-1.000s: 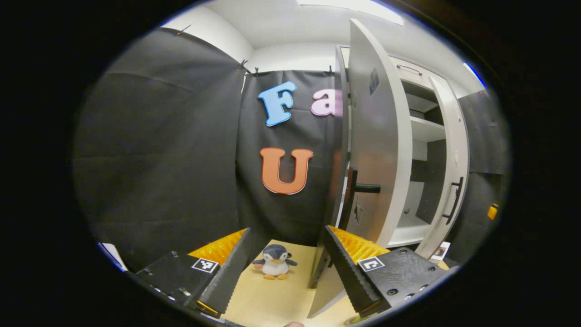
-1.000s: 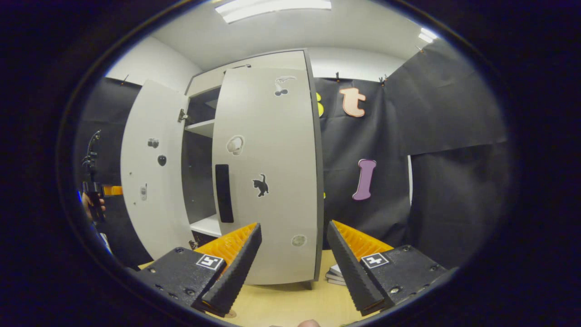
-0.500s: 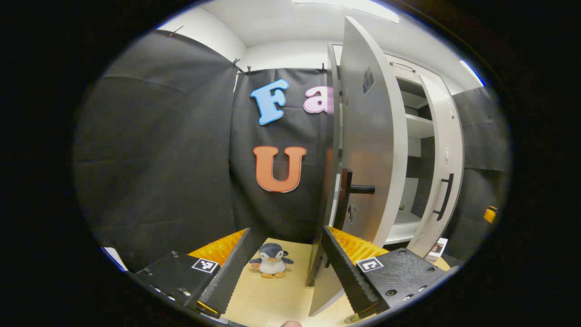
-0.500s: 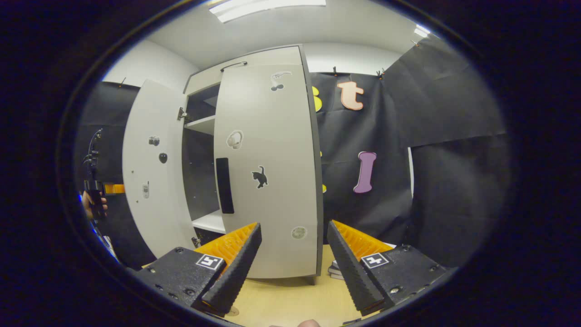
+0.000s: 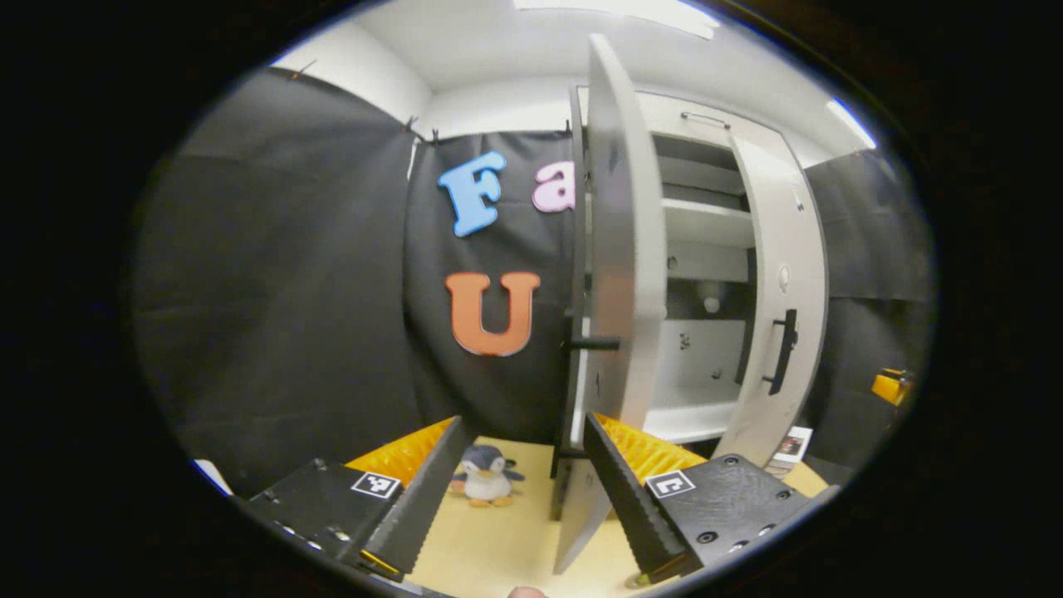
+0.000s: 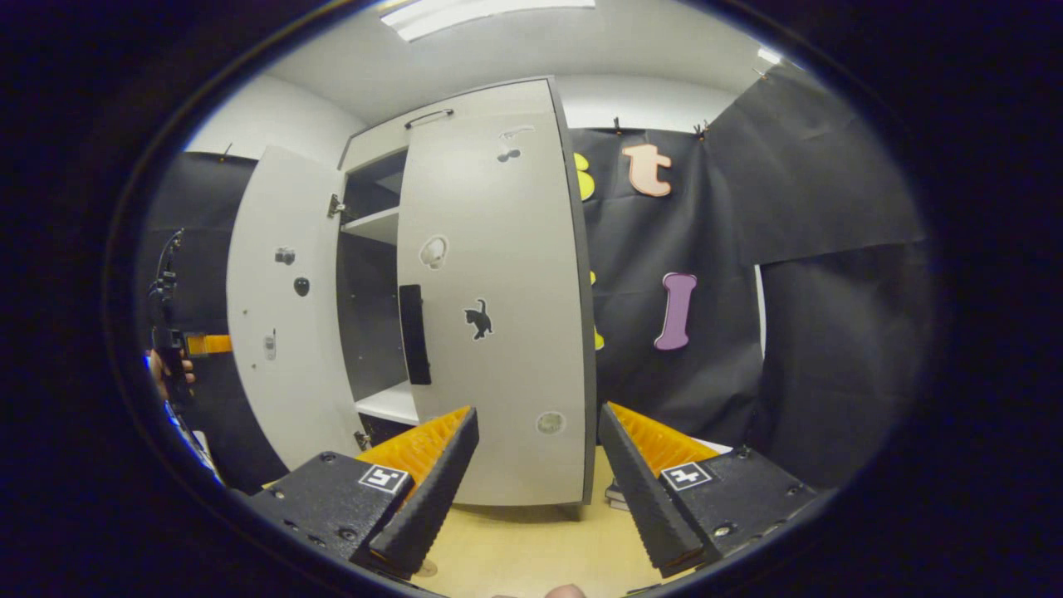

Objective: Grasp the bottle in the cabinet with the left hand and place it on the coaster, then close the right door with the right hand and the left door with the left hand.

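Standing ahead of both claws, the tall pale-grey cabinet [image 6: 490,108] rests on the light wooden counter [image 5: 507,540]. Its right door [image 6: 498,316], with a black bar handle, hangs nearly shut just ahead of the right claw [image 6: 536,490], whose fingers are spread and empty. The left door [image 5: 610,282] stands edge-on directly beyond the left claw [image 5: 519,490], also spread and empty. A small grey-and-white plush penguin [image 5: 483,486] sits between the left claw's fingers, farther off. I cannot tell where the bottle is.
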A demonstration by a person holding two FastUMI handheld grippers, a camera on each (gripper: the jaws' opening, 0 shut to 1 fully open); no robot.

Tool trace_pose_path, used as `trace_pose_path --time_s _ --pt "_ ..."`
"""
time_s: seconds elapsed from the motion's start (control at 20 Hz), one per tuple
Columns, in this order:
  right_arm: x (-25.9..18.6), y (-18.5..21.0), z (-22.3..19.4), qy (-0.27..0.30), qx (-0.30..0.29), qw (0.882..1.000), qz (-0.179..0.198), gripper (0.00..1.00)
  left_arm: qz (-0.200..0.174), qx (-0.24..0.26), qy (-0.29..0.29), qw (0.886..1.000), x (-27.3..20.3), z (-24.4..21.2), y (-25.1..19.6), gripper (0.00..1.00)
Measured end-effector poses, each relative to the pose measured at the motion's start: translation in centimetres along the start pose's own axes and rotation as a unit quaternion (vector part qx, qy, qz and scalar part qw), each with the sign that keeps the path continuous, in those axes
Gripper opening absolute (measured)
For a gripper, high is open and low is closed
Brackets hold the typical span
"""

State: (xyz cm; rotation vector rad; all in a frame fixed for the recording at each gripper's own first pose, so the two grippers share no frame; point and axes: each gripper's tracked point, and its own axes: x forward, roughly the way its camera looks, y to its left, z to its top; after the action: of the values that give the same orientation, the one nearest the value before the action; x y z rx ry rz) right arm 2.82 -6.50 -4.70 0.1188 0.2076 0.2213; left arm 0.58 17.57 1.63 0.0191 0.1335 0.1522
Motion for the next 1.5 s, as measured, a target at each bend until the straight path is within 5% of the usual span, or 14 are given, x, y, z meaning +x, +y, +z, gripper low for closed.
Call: trace_pose_path --time_s 0.5,0.55,0.6,0.75,0.9,0.95,1.25,1.3,1.5 --pt "-0.7 -2.8 0.0 0.001 0.002 0.999 -0.032 0.95 0.03 -0.027 0.012 0.999 0.5 0.1 3.0 1.0" --pt "-0.7 -2.8 -0.3 0.004 0.001 0.999 -0.032 0.96 0.025 -0.035 0.013 0.999 0.8 0.2 3.0 1.0" --pt "-0.6 -2.7 -0.5 0.007 0.001 0.999 -0.031 0.96 0.018 -0.042 0.017 0.999 1.2 0.1 2.8 0.87" --pt "-0.6 -2.5 -0.1 0.003 -0.003 1.0 -0.031 0.93 0.004 -0.045 0.021 0.999 1.8 -0.1 2.8 0.87" --pt "-0.7 -2.4 -0.4 0.006 -0.003 0.999 -0.032 0.94 -0.036 -0.078 0.03 0.996 1.9 -0.2 1.7 1.0" --pt "-0.7 -2.3 -0.4 0.006 -0.002 0.999 -0.031 0.96 -0.046 -0.082 0.038 0.995 1.8 -0.5 1.4 0.93" --pt "-0.3 -0.4 -0.2 0.004 0.0 1.0 -0.013 0.96 -0.106 -0.041 0.027 0.993 1.2 -0.3 -3.5 1.0" --pt "-0.4 -0.2 0.1 0.0 -0.003 1.0 -0.009 0.96 -0.117 -0.036 0.032 0.992 1.0 -0.9 -4.6 0.86" --pt "-0.5 -1.1 0.4 -0.005 -0.008 1.0 -0.015 0.94 -0.14 -0.034 0.033 0.989 1.3 -1.1 -7.7 1.0"
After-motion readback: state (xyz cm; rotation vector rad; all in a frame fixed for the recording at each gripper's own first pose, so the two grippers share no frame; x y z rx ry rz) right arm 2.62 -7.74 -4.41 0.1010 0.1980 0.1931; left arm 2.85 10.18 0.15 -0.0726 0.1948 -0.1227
